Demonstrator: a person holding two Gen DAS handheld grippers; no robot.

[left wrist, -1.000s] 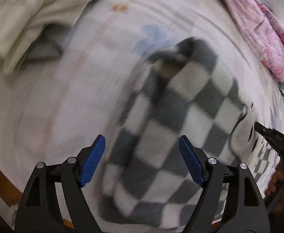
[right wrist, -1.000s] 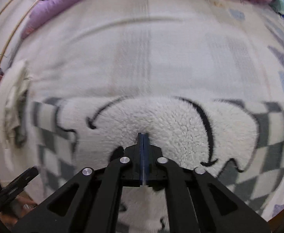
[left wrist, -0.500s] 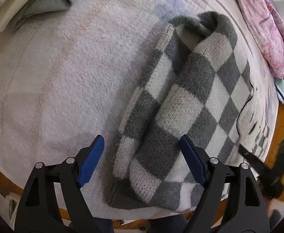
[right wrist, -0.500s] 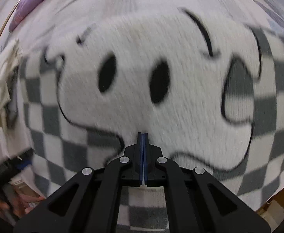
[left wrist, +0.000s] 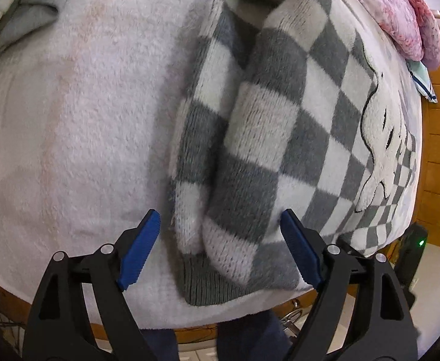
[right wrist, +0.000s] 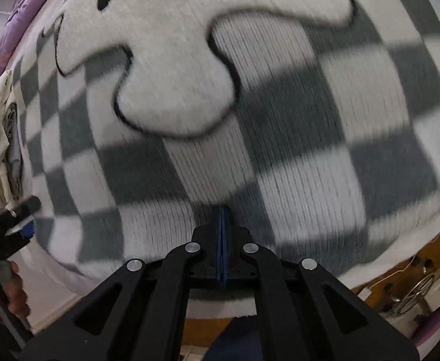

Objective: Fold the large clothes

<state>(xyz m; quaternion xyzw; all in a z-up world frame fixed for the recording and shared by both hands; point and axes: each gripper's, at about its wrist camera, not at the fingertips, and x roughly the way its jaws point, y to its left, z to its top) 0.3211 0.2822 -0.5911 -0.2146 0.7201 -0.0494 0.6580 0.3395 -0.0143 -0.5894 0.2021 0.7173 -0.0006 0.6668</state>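
Plainly, the sweater (left wrist: 283,138) lies flat on the bed (left wrist: 69,120), one sleeve folded in. Left gripper (left wrist: 220,237) hovers with fingers spread, straddling the hem; right gripper (right wrist: 221,219), fingers pressed together, holds nothing.

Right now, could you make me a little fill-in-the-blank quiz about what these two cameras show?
1. The sweater has a gray and white ____ pattern.
2. The left gripper has its blue pads ____, one on each side of the sweater's folded sleeve.
3. The right gripper has its pads ____ together.
4. The sweater lies on a fuzzy white ____.

Missing words: checkered; open; shut; blanket
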